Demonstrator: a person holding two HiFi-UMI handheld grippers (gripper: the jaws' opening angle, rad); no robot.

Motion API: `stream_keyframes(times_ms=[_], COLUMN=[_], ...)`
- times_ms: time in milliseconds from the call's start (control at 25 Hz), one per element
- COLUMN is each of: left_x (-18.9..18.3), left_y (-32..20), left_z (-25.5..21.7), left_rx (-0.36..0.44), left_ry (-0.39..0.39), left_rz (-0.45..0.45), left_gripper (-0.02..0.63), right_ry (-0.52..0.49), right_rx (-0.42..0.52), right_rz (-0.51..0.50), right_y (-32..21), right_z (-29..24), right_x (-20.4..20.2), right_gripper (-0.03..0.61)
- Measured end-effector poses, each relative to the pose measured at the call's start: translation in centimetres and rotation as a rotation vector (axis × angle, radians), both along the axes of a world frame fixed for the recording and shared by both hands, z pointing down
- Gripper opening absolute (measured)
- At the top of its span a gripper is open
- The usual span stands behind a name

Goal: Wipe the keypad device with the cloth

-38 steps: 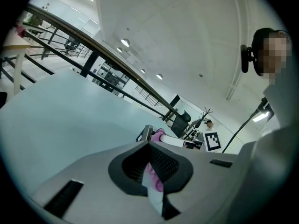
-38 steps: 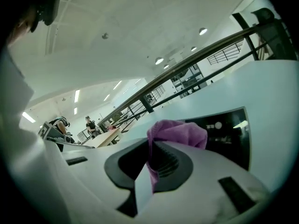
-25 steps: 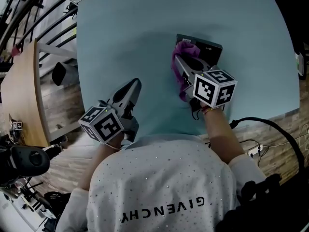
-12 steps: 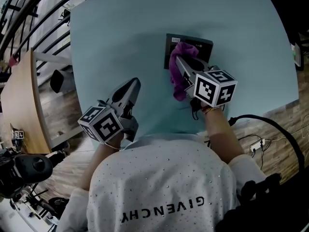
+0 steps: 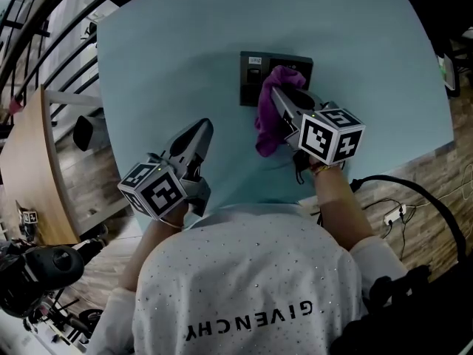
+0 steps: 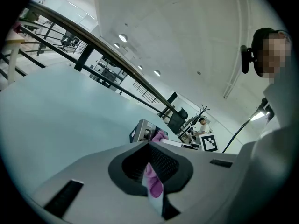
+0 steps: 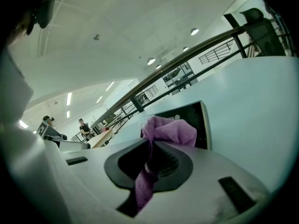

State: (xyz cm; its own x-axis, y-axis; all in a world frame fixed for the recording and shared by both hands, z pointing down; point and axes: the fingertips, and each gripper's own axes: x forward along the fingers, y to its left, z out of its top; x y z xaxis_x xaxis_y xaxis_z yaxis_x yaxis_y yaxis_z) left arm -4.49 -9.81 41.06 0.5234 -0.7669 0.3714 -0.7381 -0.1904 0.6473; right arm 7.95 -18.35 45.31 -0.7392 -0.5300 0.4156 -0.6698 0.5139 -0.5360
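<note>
Right hand-held gripper (image 5: 278, 95) pinches fuzzy purple cloth (image 5: 267, 128) on flat dark keypad device (image 5: 251, 76).

Pale dotted T-shirt (image 5: 244, 287), black lettering; ahead of it, grey left gripper (image 5: 205, 125) and right gripper (image 5: 276, 95), each with a black-and-white marker cube (image 5: 330, 135).

Keypad device (image 5: 252, 78) partly under cloth (image 5: 269, 120)

You are holding two tools, the left tool (image 5: 206, 124) and the right tool (image 5: 276, 90). You are working with one cloth (image 5: 266, 129), one keypad device (image 5: 251, 75) and one surface (image 5: 170, 50). One pink scrap (image 6: 152, 181) is sitting between the left tool's jaws.
</note>
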Motion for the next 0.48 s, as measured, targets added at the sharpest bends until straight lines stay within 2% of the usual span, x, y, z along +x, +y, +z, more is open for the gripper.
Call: stream_keyframes(times_ms=[480], left_x=[2.3], left_y=[-0.9], left_z=[0.4], left_rx=[0.01], left_ry=[0.026], left_rz=[0.052], left_gripper=[0.008], right_ry=[0.021], right_rx=[-0.003], right_rz=[0.065], right_y=[0.1], right_z=[0.1], right_x=[3.4], right_gripper=[0.026])
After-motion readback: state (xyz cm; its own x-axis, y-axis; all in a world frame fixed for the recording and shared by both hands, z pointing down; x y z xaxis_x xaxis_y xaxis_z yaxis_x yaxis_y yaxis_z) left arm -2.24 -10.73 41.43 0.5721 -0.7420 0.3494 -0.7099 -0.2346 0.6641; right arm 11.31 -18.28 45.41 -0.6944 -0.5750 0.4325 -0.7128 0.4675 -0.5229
